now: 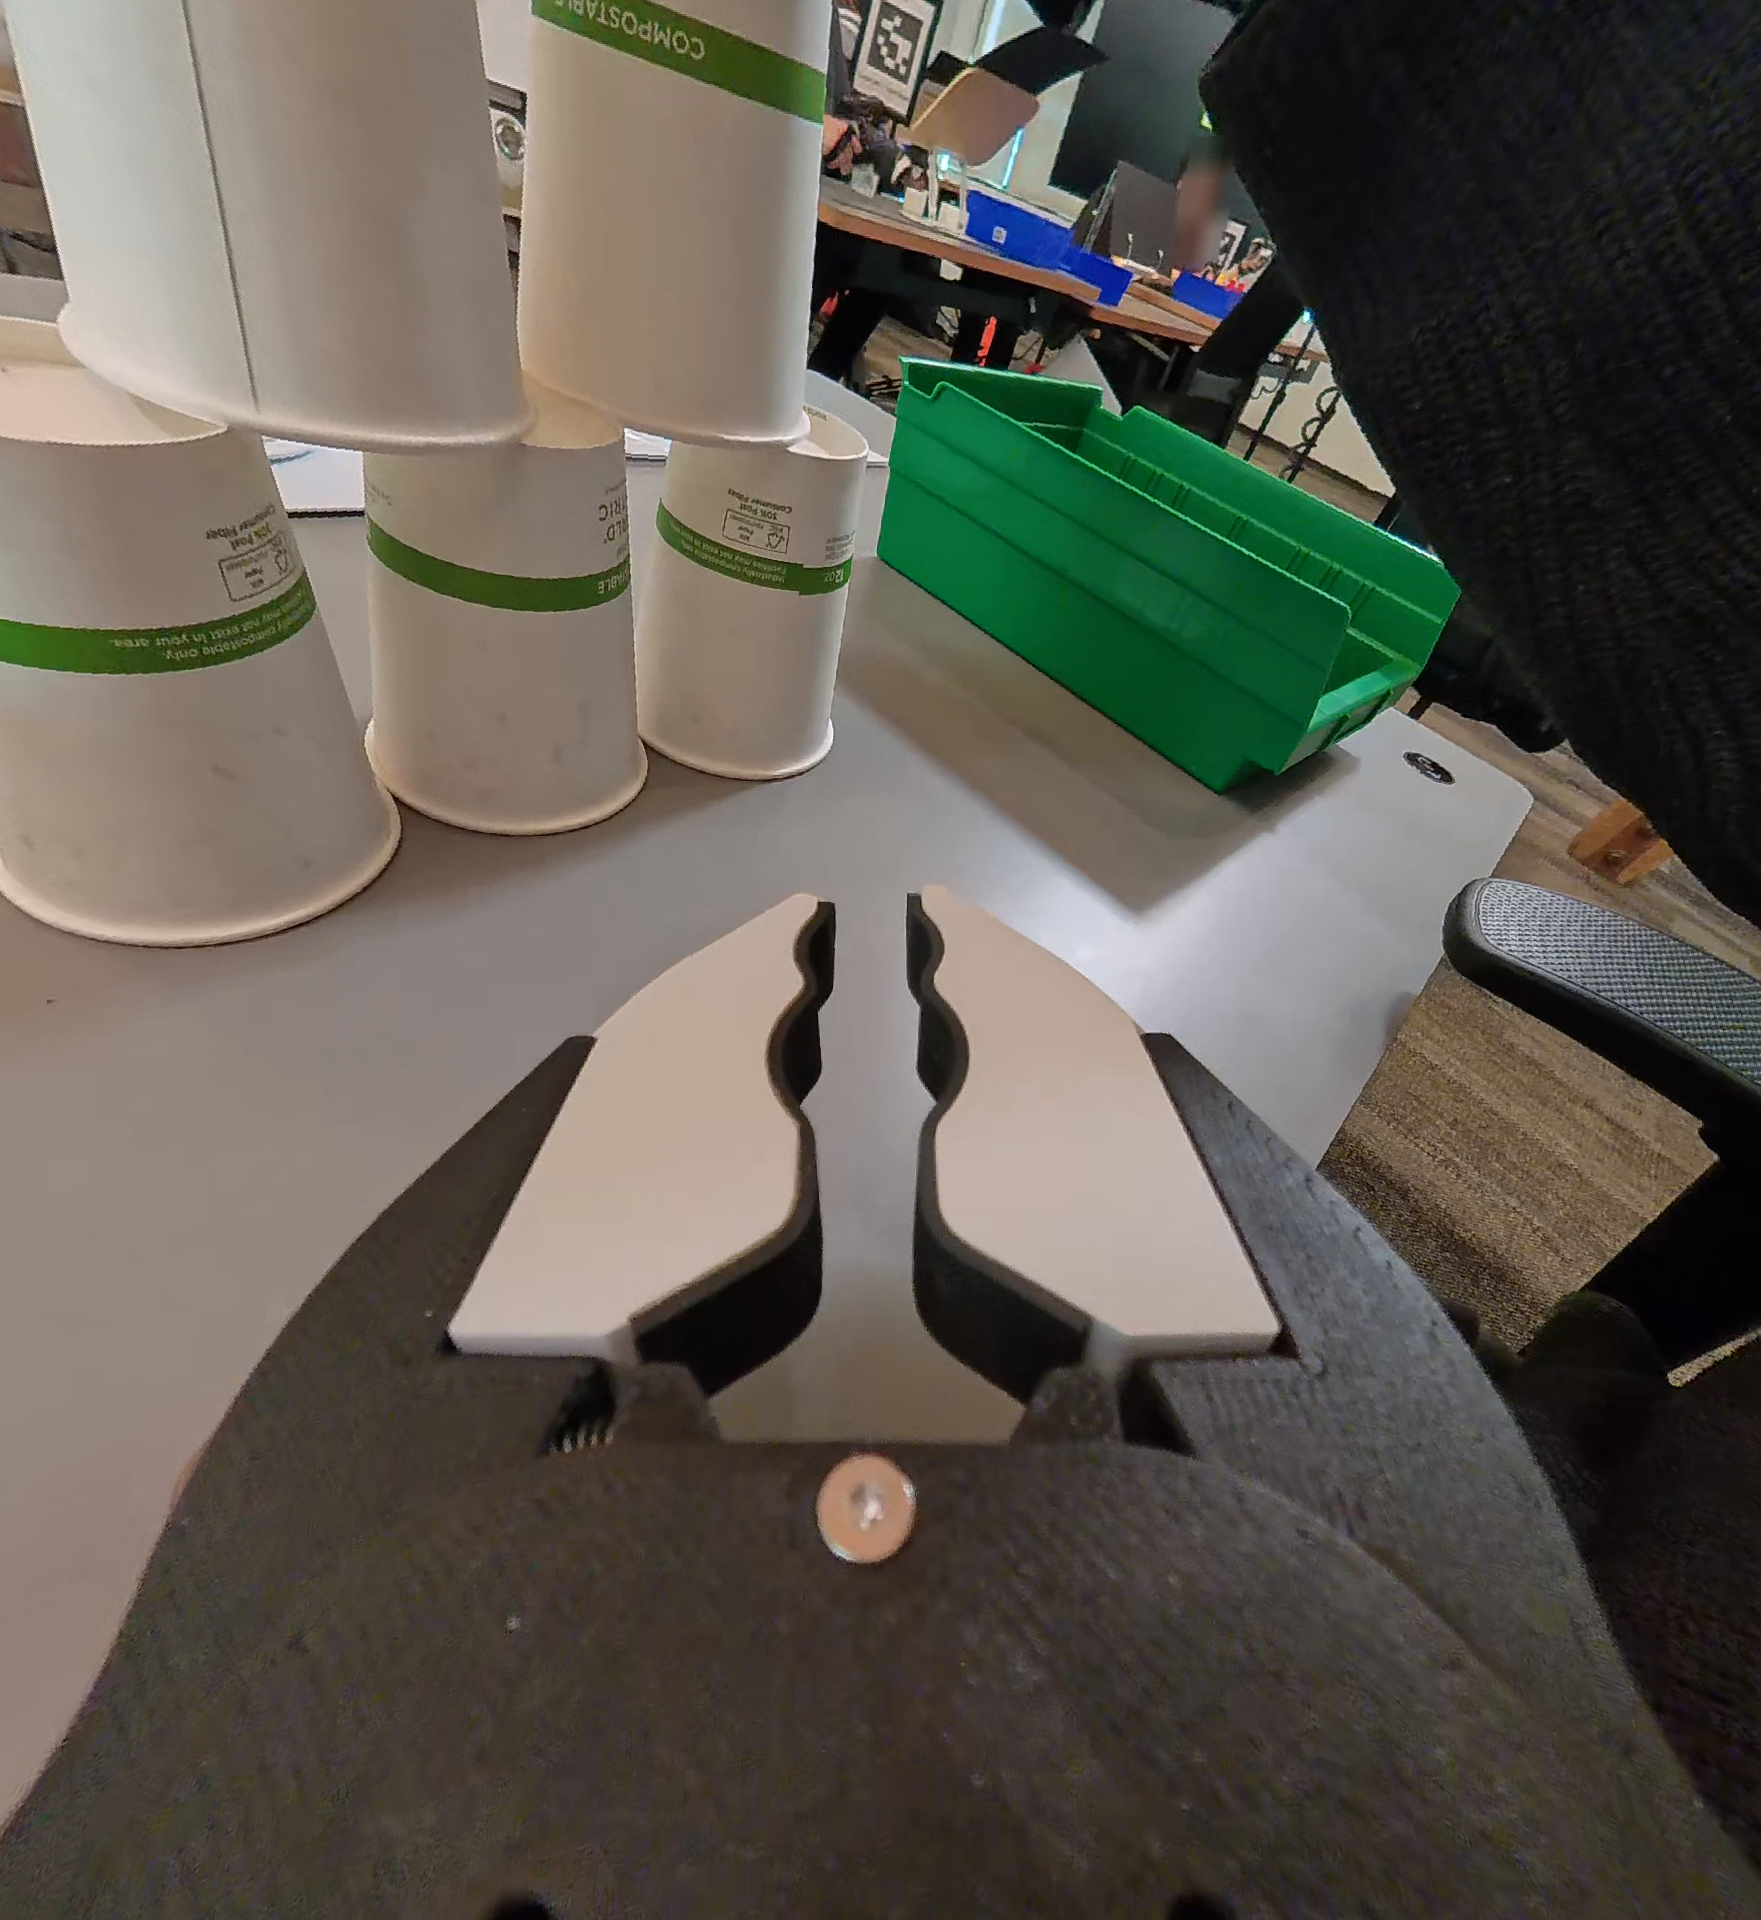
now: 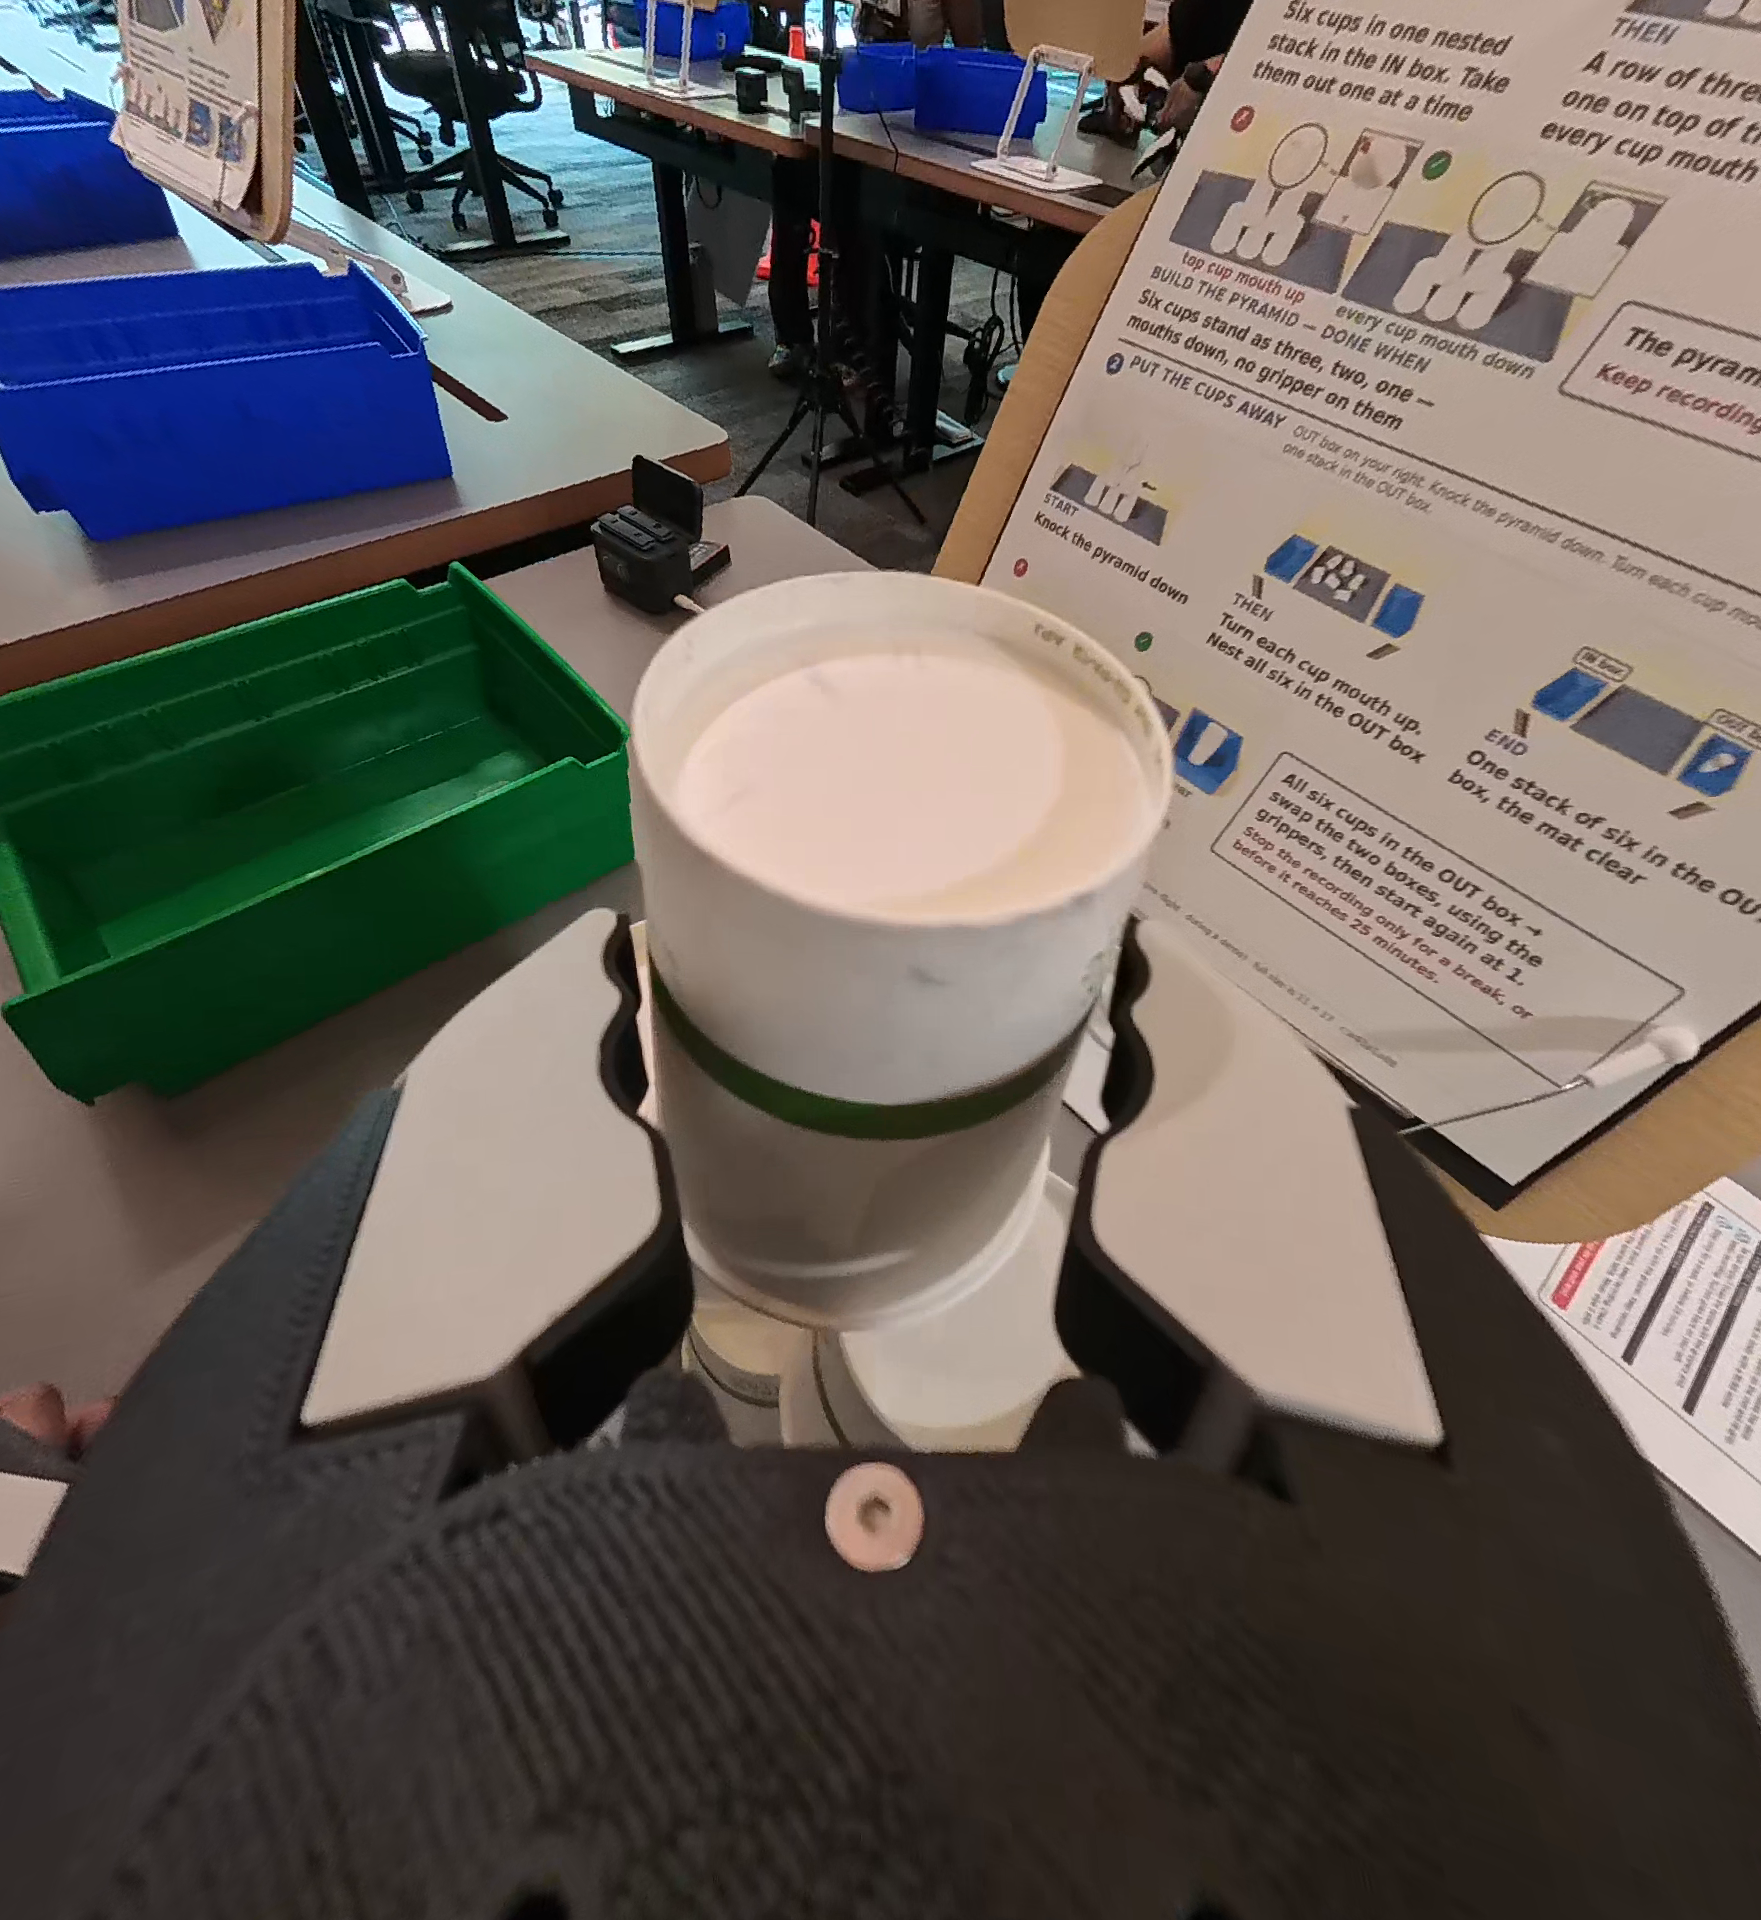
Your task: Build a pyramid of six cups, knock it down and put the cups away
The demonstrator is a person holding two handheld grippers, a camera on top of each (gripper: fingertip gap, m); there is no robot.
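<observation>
My right claw [image 2: 881,1029] is clamped on an inverted white paper cup [image 2: 891,914] with a green band, one finger on each side of its wall; the cup's base faces the camera. Its rim sits over the white cups below it [image 2: 917,1361], though contact cannot be confirmed. My left claw [image 1: 871,935] holds nothing; its fingers stand nearly together, a narrow gap between them, low over the grey table [image 1: 180,1143]. Ahead and to its left stand three mouth-down cups in a row: a near cup [image 1: 143,665], a middle cup [image 1: 502,634] and a far cup [image 1: 751,603]. Two more inverted cups, [image 1: 273,208] and [image 1: 668,218], rest on that row. A green bin [image 1: 1115,582] sits on the table just right of the row. A printed instruction board [image 2: 1427,582] stands right of the held cup.
</observation>
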